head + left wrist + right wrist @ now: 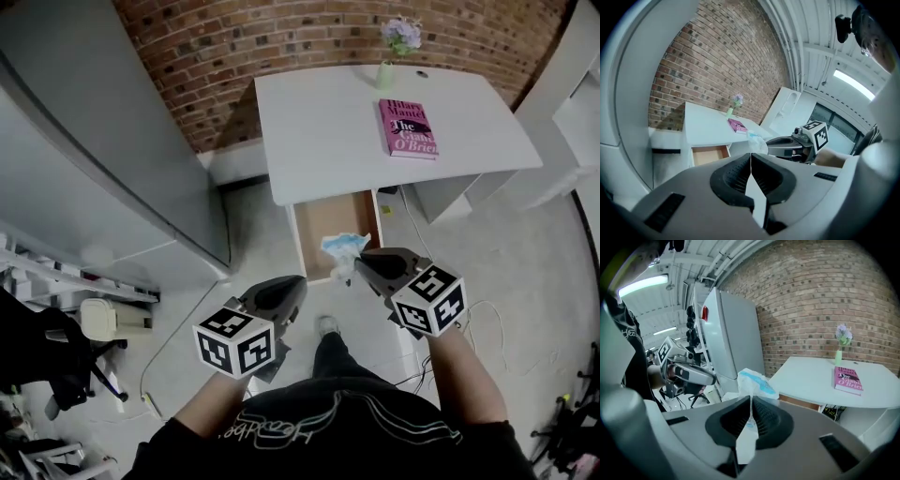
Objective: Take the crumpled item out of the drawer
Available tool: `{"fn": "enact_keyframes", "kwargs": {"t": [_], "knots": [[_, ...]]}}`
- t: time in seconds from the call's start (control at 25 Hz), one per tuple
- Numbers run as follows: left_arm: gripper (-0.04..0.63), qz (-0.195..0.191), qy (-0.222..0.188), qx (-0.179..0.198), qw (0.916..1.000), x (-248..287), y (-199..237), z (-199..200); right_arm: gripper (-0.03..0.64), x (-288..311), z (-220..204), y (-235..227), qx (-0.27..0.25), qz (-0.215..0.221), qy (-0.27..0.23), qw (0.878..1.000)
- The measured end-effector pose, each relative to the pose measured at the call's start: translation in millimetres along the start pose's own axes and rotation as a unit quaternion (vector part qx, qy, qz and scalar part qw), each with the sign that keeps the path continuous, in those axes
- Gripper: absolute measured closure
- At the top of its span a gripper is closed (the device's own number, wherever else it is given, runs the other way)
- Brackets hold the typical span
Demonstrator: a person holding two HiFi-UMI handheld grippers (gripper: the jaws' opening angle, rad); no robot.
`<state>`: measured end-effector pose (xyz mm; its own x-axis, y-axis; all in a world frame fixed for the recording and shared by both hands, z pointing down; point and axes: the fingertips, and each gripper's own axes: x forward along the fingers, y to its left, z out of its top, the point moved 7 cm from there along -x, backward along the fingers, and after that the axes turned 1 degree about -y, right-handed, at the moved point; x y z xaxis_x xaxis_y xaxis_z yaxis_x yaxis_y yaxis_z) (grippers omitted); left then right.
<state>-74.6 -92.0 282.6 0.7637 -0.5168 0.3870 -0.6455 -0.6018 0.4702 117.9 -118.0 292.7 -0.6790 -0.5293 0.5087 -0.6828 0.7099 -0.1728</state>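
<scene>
Open drawer (pixel 323 230): crumpled item (pixel 343 247) seemingly over near edge, clamped in right gripper (pixel 361 265); left gripper (pixel 298 284) jaws together; book (pixel 408 128) on far desk (pixel 319 122).

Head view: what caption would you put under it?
A person's right claw pinches a crumpled blue-and-white item by the open drawer of a white desk.

Rough brick wall (pixel 216 56), smooth matt white desk top (pixel 319 131), bare wood drawer (pixel 323 220), thin crinkly crumpled item (pixel 343 247)

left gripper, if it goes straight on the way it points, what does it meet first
Probably the crumpled item held in the right gripper, just past the left gripper's shut tips; depth is unclear, so it could reach the open drawer instead.
</scene>
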Motion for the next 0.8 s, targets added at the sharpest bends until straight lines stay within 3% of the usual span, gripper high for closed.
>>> {"fn": "enact_keyframes", "kwargs": {"t": [0.32,0.8], "knots": [[0.572,-0.037,-0.031,0.031,0.9984,-38.2,-46.3,14.5,0.566,-62.0,11.3,49.3,-0.012,-0.027,-0.057,0.998],[0.572,-0.044,-0.047,0.053,0.9965,-55.1,-64.7,16.2,0.566,-84.2,7.2,79.4,-0.022,-0.030,-0.083,0.996]]}}
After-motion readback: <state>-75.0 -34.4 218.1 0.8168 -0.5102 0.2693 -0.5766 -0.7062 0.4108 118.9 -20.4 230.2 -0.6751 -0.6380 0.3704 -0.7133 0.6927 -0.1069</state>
